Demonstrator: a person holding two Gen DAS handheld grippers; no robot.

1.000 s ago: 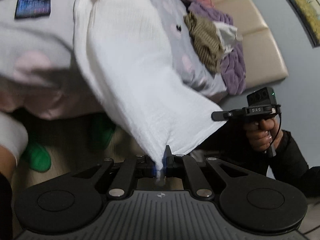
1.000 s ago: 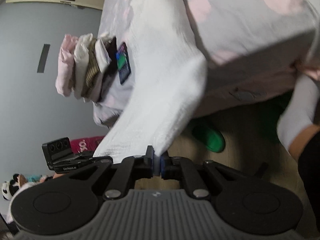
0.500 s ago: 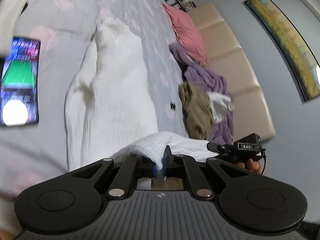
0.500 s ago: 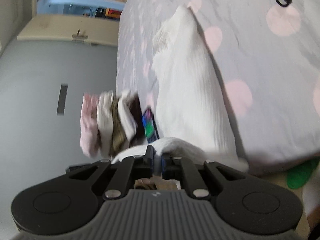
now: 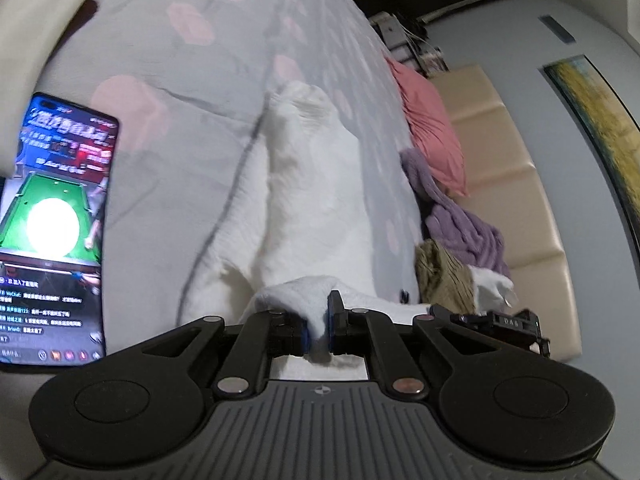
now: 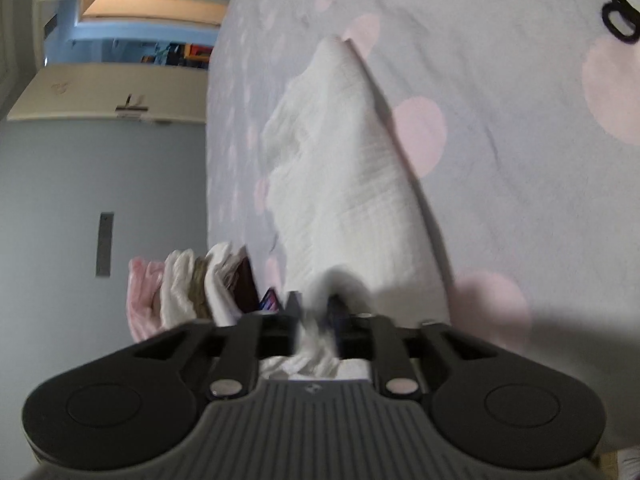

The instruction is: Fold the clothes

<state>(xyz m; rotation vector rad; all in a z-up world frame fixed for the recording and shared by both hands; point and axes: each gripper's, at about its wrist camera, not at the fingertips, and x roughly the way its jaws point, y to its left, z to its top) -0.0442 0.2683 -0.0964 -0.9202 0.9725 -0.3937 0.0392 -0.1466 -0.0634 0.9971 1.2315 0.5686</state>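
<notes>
A white crinkled garment [image 5: 312, 184] lies lengthwise on the grey bedsheet with pink dots [image 5: 192, 72], its near end folded back over itself. My left gripper [image 5: 318, 328] is shut on that near edge, low over the bed. In the right wrist view the same white garment [image 6: 344, 168] stretches away from my right gripper [image 6: 316, 316]. The right gripper's fingers are blurred and stand apart, with cloth still lying loosely between them. The right gripper's body [image 5: 500, 322] shows at the left view's right edge.
A lit phone [image 5: 56, 232] lies on the sheet left of the garment. Folded clothes are stacked [image 6: 188, 292] beside it. Purple, olive and white clothes are heaped [image 5: 460, 240] by a pink pillow [image 5: 432, 128] and the beige headboard [image 5: 504, 168]. A black hair tie [image 6: 620, 18] lies far right.
Both grippers have swung up from beside the bed and carried the garment's hanging end forward over the part on the bed. The right fingers have spread apart.
</notes>
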